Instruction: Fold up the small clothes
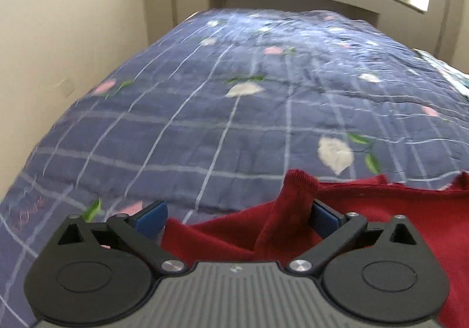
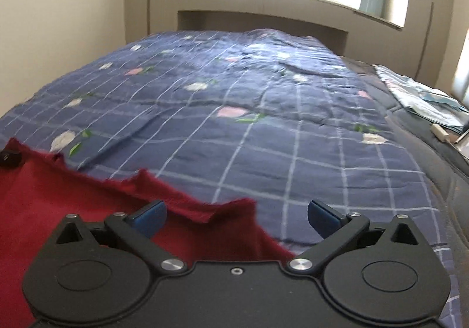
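A dark red garment (image 1: pixel 381 210) lies on the bed's blue checked quilt (image 1: pixel 205 111). In the left wrist view a raised fold of it stands between the wide-apart blue pads of my left gripper (image 1: pixel 237 216), leaning against the right pad (image 1: pixel 322 219); the gripper is open. In the right wrist view the garment (image 2: pixel 58 196) fills the lower left, its ragged corner lying between the pads of my right gripper (image 2: pixel 236 218), which is open and not pinching it. The other gripper's black tip (image 2: pixel 10 157) shows at the left edge.
The quilt (image 2: pixel 263 122) stretches to a beige headboard (image 2: pixel 263 20) under a bright window. A wall runs along the left side (image 1: pixel 73 34). Light blue folded fabric (image 2: pixel 419 96) and small items lie on the bed's right edge.
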